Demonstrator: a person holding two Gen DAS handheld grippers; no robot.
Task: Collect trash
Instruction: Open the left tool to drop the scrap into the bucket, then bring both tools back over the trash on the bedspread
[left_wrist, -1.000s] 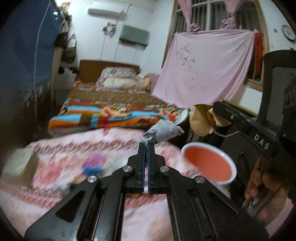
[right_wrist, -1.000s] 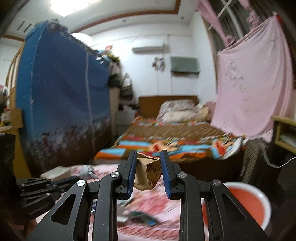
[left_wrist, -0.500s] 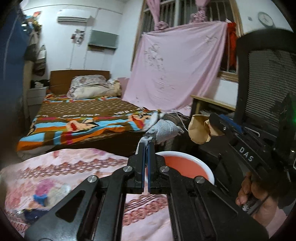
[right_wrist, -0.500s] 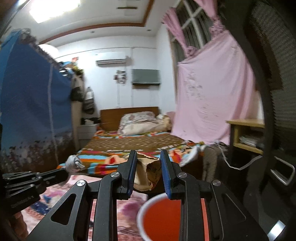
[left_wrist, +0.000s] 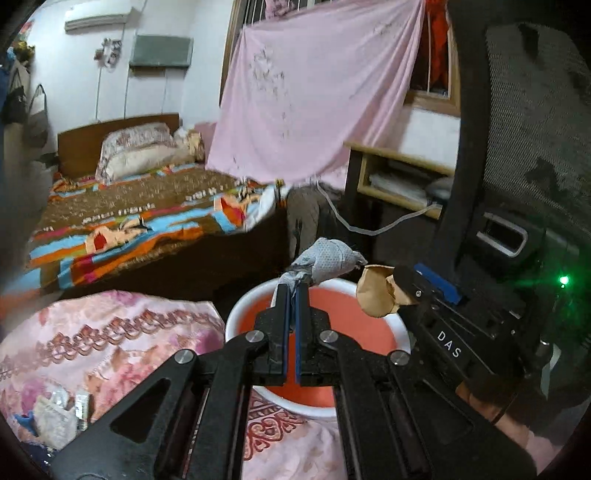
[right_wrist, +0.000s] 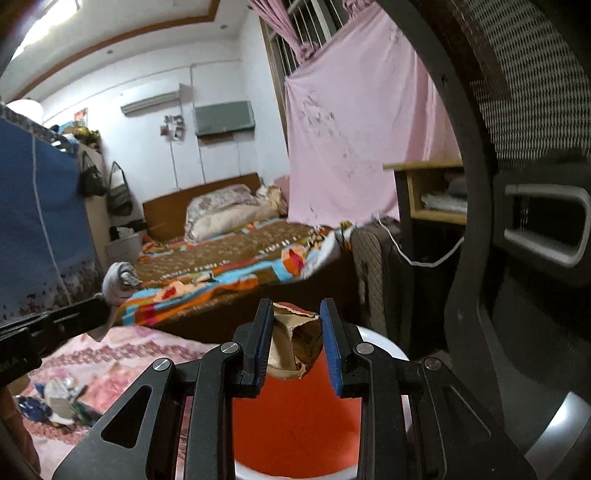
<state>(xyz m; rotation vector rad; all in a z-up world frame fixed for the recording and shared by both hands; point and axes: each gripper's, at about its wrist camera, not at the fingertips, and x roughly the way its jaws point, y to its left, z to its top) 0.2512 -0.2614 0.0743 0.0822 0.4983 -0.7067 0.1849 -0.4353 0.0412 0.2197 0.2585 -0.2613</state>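
My left gripper is shut on a crumpled grey cloth wad, held over the far rim of a white basin with an orange-red inside. My right gripper is shut on a crumpled brown paper scrap just above that same basin. In the left wrist view the right gripper comes in from the right with the brown paper over the basin's right rim. The right wrist view shows the left gripper at the left with the grey wad.
The basin sits at the edge of a pink flowered bedspread. Loose wrappers lie on it at lower left. A black mesh office chair stands close on the right. A second bed with a striped blanket lies behind.
Both grippers have swung to the right, from over the pink bedspread to over the basin, each keeping its scrap. The chair now fills the right side of both views.
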